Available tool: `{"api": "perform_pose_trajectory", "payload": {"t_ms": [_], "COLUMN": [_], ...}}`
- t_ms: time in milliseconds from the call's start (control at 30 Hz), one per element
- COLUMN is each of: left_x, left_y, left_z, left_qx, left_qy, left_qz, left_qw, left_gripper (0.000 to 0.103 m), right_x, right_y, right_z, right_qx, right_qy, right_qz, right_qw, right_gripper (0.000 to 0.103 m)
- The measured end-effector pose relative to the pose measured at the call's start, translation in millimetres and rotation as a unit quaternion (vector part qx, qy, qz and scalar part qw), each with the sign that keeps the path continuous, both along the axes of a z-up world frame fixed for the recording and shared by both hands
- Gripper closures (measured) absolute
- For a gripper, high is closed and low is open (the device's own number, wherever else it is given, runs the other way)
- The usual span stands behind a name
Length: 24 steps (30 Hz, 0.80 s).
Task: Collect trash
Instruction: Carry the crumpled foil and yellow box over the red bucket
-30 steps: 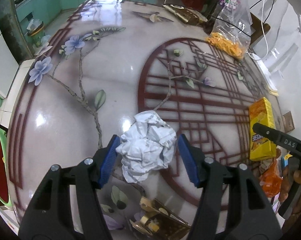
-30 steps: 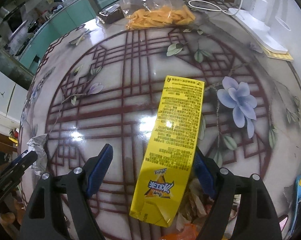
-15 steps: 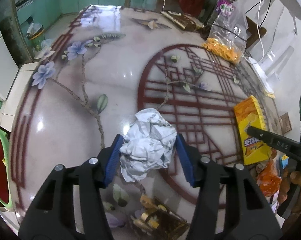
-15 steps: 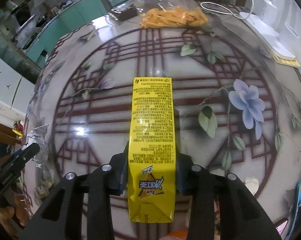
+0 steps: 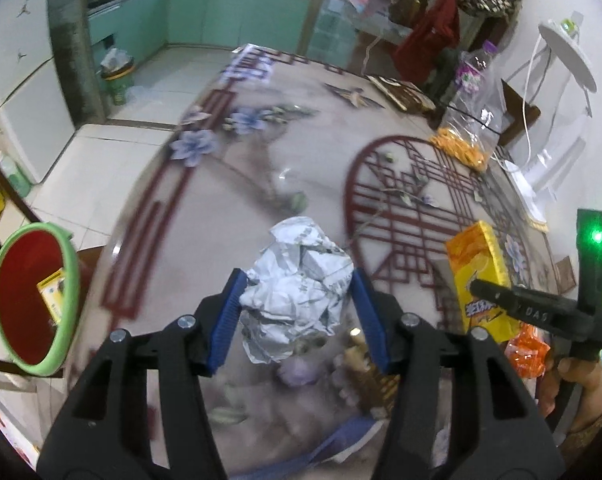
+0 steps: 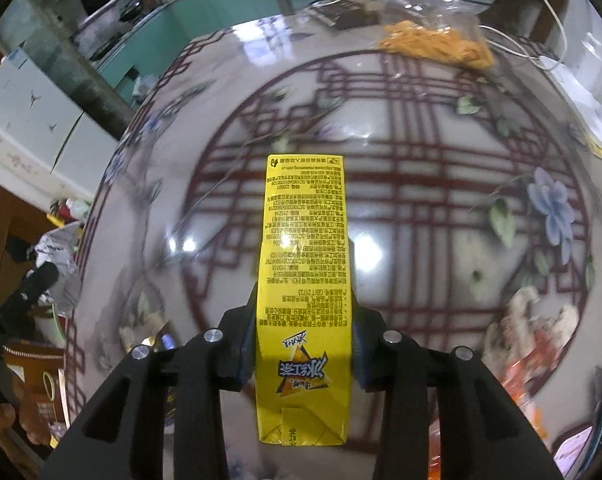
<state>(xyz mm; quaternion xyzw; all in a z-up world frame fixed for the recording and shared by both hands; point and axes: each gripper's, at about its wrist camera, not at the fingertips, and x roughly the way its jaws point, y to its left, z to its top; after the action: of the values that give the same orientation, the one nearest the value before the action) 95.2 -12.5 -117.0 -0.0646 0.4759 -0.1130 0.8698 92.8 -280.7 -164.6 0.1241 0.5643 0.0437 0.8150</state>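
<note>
Left wrist: left hand-held gripper (image 5: 297,316) now clamps paper wad (image 5: 297,280), lifted off tabletop (image 5: 229,208), bin (image 5: 33,300) now in view at left | right hand-held gripper (image 6: 301,336) now pinches carton (image 6: 303,280), raised | both ready to bin.

Teal kitchen cabinets (image 5: 205,16) line a white-tiled floor (image 5: 101,160).

Left gripper (image 5: 297,316) has its blue pads squeezed onto the crumpled paper ball (image 5: 297,288) — green-rimmed red bin (image 5: 67,240) off to the left, yellow carton (image 5: 481,276) in the right gripper (image 5: 501,300).
</note>
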Motion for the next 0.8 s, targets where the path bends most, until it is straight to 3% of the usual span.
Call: {"api": "perform_pose_trajectory", "payload": {"t_ms": [333,667,800], "left_x": [-30.1,-43.1,-43.5], "left_y": [61.1,93.1,102.0], "left_z": [15.2,45.7,48.8], "left_qx": [0.021,0.057,0.058], "left_qy": [-0.018,-0.076,-0.076], "left_qz": [0.035,0.047,0.042], "left_qw": [0.999,0.9943,0.9945], "left_gripper": [0.051,0.051,0.051], "right_x": [-2.9,-4.4,-4.9], "right_y": [36.6,87.5,101.5], "right_z": [0.6,44.4,49.3], "right_qx": [0.004,0.011,0.01], "right_qy": [-0.007,-0.061,-0.065], "right_qz": [-0.002,0.024,0.029], "right_qw": [1.0,0.998,0.997], "right_gripper": [0.067,0.067,0.067]}}
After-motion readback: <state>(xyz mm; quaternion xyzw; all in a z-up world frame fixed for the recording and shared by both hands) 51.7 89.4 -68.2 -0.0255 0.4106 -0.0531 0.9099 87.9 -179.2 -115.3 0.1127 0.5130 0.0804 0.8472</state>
